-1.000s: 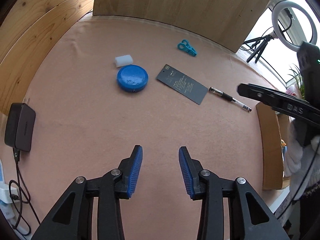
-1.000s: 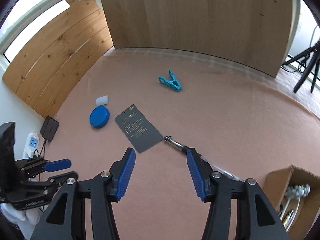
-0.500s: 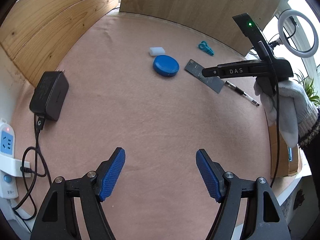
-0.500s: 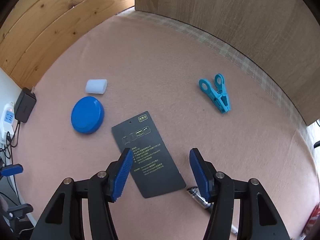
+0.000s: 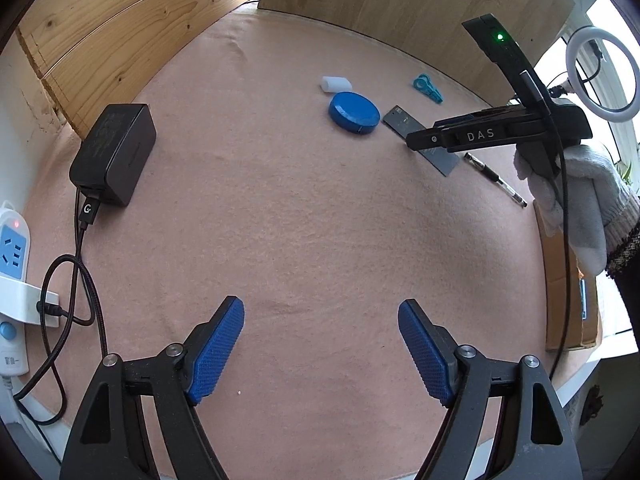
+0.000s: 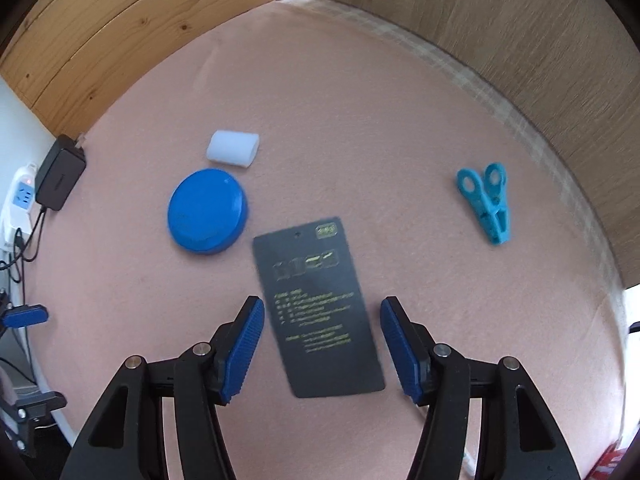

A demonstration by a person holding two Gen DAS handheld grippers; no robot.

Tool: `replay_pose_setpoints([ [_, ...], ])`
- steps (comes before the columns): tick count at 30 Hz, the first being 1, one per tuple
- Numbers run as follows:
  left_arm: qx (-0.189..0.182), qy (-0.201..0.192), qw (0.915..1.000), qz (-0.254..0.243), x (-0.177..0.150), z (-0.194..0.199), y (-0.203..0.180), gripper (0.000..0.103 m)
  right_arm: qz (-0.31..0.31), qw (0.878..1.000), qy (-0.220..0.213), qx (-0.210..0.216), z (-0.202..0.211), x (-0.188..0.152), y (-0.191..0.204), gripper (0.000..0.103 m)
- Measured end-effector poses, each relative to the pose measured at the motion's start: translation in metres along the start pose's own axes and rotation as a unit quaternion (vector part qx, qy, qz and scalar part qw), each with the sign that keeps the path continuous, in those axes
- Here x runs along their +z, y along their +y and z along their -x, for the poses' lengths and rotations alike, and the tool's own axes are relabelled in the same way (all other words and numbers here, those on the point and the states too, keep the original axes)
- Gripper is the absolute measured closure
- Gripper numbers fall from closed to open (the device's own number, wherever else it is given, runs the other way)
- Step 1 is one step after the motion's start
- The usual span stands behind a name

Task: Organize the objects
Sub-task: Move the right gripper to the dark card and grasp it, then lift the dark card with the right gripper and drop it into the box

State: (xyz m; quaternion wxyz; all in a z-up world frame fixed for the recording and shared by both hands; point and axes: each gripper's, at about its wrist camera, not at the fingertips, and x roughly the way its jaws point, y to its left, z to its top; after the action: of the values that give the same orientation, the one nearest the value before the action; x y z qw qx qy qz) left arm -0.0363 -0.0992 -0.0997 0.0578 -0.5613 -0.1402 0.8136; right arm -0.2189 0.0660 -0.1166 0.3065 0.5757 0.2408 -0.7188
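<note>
Pink felt-like mat (image 5: 280, 220) over the whole work surface, faintly fuzzy, slightly rippled at the far edge; pale wood panels (image 6: 120, 20) standing behind it.

Flat dark grey card (image 6: 318, 304), rectangular, matte, printed with small yellow-green lettering and punched with a tiny hole at its far end. Round blue lid (image 6: 207, 211), smooth plastic, shallow disc, just left of the card's far corner. Small white block (image 6: 233, 149), soft-edged and milky, just beyond the lid. Turquoise plastic clothespin (image 6: 486, 202), two ring handles at the far end, well apart to the right. Slim black-and-clear pen (image 5: 496, 178) lying past the card's near right end in the left wrist view.

Right gripper (image 6: 322, 346) hanging over the card's near half, ribbed blue pads (image 6: 244, 346) spread wide on either side of it, holding nothing; whether the pads touch the mat, impossible to tell. Gloved hand (image 5: 576, 196), white knit, wrapped round that tool's handle.

Left gripper (image 5: 320, 350) well back from the objects, above bare mat, textured blue pads likewise parted and empty.

Boxy black power adapter (image 5: 114, 154) at the left edge, cable running to a white power strip (image 5: 14, 264). Brown cardboard box (image 5: 568, 280) at the right edge.
</note>
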Motion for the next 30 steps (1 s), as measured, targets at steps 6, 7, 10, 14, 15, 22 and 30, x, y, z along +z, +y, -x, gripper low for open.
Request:
replay_pose_setpoints([
  [6,-0.003,-0.001,1.0000,0.005,-0.002,0.001,0.001,0.021,0.014,1.000,0.021,0.002,-0.005,0.003,0.001,0.046],
  [7,-0.003,-0.001,1.0000,0.005,-0.002,0.001,0.002,0.021,0.014,1.000,0.023,0.005,-0.005,0.003,0.001,0.046],
  [10,-0.004,-0.001,1.0000,0.007,-0.003,0.003,0.003,0.021,0.012,1.000,0.024,0.000,-0.004,0.003,0.001,0.046],
  [14,-0.005,-0.002,1.0000,0.006,0.000,0.003,0.004,0.021,0.000,1.000,0.018,0.000,-0.002,0.001,0.001,0.050],
  [15,-0.005,-0.002,1.0000,0.007,0.001,0.003,0.003,0.021,-0.004,1.000,0.015,0.002,-0.001,0.000,0.001,0.053],
  [22,-0.009,-0.003,1.0000,0.004,0.004,0.003,-0.001,0.021,-0.039,0.999,0.002,0.024,0.006,-0.010,-0.004,0.055],
  [30,-0.007,-0.006,0.9999,-0.009,0.012,0.002,-0.010,0.021,-0.144,0.987,-0.054,0.049,0.032,-0.043,-0.019,0.055],
])
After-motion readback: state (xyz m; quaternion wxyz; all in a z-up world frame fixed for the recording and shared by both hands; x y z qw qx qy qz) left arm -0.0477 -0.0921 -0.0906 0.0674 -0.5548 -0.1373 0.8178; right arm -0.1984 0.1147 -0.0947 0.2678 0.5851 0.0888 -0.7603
